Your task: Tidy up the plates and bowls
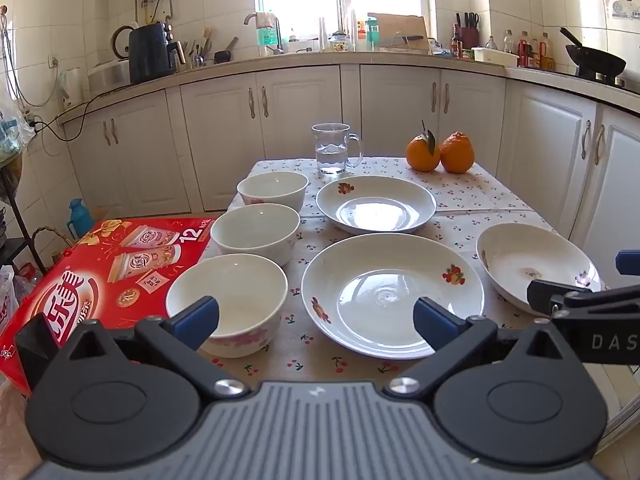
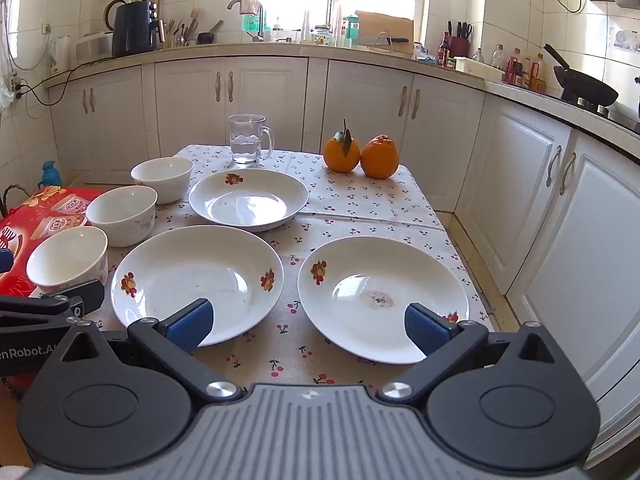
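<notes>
**Three plates, three bowls, both grippers waiting wide**

Three shallow white plates are lying spread on the cherry-print tablecloth: a near-right plate carrying a dried smudge at its centre, a near-middle plate, and a far plate. All are glossy ceramic with small fruit decals on the rims, round, so no long axis is governing a grasp. Left of them, three deep white bowls are sitting in a file running away from me: near bowl, middle bowl, far bowl.

The right gripper is hovering with jaws spread wide and nothing between them, the smudged plate just ahead and right. The left gripper is likewise gaping and empty, straddling the near bowl and the middle plate. I'd judge the left nearer the bowls, the right nearer the plates.

Beyond, a glass mug of water and two oranges are standing clear.
</notes>
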`<state>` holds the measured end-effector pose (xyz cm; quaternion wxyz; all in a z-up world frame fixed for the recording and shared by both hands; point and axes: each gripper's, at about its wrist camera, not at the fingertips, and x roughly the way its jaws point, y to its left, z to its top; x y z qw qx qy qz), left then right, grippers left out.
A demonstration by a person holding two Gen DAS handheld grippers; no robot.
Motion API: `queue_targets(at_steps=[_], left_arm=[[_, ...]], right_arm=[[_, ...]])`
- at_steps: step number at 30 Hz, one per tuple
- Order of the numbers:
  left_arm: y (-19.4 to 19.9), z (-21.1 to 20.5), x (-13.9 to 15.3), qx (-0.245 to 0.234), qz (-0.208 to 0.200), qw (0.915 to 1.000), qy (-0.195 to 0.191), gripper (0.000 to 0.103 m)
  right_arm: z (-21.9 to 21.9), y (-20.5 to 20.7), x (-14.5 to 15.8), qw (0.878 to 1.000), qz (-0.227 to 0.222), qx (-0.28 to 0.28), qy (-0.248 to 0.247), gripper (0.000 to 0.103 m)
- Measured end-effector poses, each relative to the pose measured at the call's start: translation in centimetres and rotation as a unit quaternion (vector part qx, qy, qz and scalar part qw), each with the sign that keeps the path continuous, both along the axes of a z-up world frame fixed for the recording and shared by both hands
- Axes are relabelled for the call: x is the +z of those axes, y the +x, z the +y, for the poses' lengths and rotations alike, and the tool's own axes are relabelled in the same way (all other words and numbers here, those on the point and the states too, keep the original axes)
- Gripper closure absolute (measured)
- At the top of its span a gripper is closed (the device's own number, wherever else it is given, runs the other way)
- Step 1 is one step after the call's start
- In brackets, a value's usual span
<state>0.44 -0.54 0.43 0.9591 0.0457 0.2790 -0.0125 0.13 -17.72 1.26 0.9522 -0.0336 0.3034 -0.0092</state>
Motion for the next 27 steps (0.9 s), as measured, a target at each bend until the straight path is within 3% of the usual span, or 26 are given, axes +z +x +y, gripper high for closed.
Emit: queue_targets(at_steps=[27], left_arm=[[-0.58,0.27,0.01,0.002,0.000,1.0000,-0.004,0.001]], right_arm=[[0.00,-0.32,0.05,1.000,-0.005,0.000,-0.006,0.000]])
